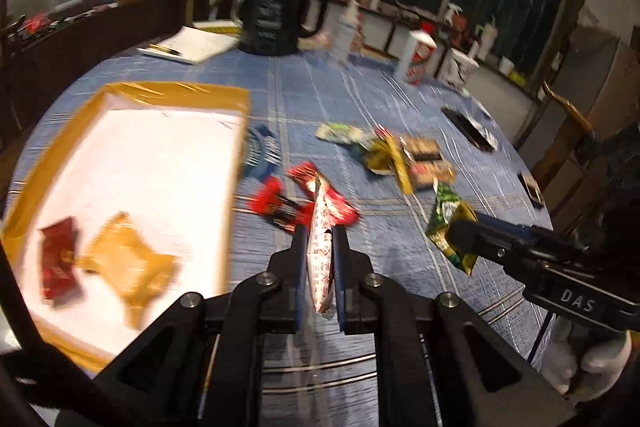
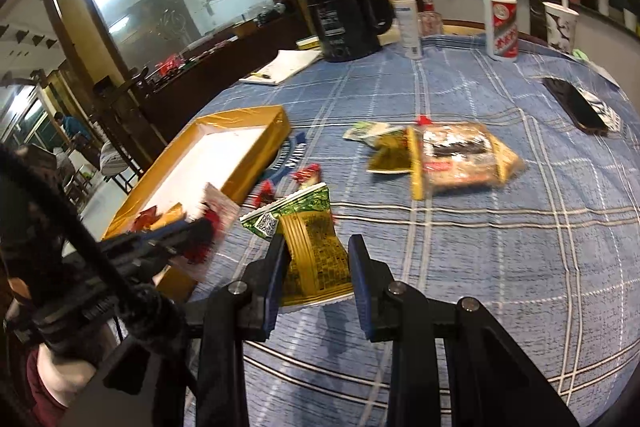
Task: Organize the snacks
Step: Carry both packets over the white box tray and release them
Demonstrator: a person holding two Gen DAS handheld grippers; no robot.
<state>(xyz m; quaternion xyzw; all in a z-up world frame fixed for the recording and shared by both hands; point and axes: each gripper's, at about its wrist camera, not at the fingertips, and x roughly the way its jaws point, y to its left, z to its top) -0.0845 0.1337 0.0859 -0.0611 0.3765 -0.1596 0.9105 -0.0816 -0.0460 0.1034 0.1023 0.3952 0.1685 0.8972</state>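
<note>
Both grippers hold packets above the blue checked tablecloth: the left gripper pinches a white-and-red packet beside the gold-rimmed tray, the right gripper clamps a green-and-yellow packet. Only the left view shows inside the tray — two packets; cloth right of it lies open.

A blue tablecloth crossed with pale plaid lines carries a gold-rimmed, white-floored box, a white packet printed in red, a green-and-yellow packet and a black kettle
</note>
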